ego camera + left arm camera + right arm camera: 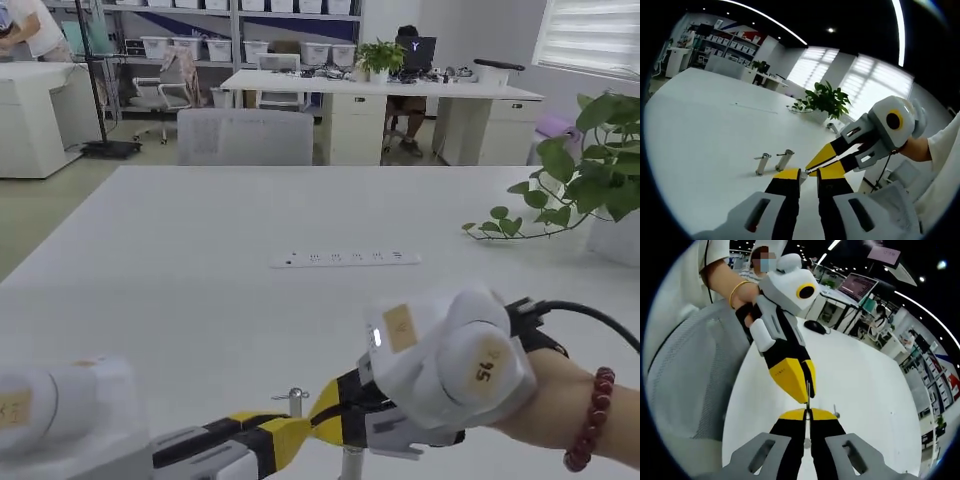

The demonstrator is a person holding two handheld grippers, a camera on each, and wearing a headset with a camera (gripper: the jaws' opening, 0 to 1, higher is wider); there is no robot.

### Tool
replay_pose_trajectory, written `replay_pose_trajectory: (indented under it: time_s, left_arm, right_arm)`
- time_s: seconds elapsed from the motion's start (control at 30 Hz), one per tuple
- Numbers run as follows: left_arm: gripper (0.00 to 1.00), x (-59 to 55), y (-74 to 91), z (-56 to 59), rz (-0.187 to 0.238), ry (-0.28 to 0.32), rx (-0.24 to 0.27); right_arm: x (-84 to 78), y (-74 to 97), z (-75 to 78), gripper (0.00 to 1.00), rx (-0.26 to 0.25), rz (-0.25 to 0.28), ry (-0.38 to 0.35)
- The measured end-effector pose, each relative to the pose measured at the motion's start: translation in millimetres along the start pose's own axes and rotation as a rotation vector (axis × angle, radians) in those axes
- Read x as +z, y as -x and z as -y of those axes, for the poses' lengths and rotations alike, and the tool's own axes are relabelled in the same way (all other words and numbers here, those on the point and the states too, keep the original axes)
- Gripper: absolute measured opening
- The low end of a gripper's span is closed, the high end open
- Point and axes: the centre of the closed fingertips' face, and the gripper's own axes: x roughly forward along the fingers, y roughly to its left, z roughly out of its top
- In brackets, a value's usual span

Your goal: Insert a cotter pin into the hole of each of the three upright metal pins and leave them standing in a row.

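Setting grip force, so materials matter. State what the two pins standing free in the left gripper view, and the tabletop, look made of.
The pin on the left and the pin beside it: metal by the look, bare silvery grey with a dull shine; the alloy cannot be told. The tabletop: smooth matte white with no grain and only soft reflections, probably laminate or painted board.

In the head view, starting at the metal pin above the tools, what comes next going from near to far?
Metal pin, white power strip, grey chair, long desk carrying a potted plant.
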Motion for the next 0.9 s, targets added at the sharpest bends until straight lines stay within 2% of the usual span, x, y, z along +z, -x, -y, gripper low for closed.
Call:
replay_pose_trajectory:
  time_s: [0.17, 0.53, 0.63, 0.9]
  left_arm:
    - [0.03, -2.6, 0.3, -3.7, -0.004, 0.010, 0.012]
    - [0.01, -2.0, 0.1, -5.7, 0.008, 0.033, 0.005]
    - [0.01, -1.5, -0.2, -6.4, 0.014, 0.044, 0.006]
    - [0.00, -1.4, 0.5, -6.7, 0.007, 0.012, 0.009]
  right_arm:
    - [2.2, -0.9, 0.3, 0.03, -0.002, 0.008, -0.008]
    - [5.5, -3.2, 0.9, 0.03, -0.008, 0.019, -0.024]
    - [4.8, -3.9, 1.0, 0.03, -0.008, 0.017, -0.054]
    - [4.2, -5.1, -0.4, 0.06, -0.003, 0.036, -0.087]
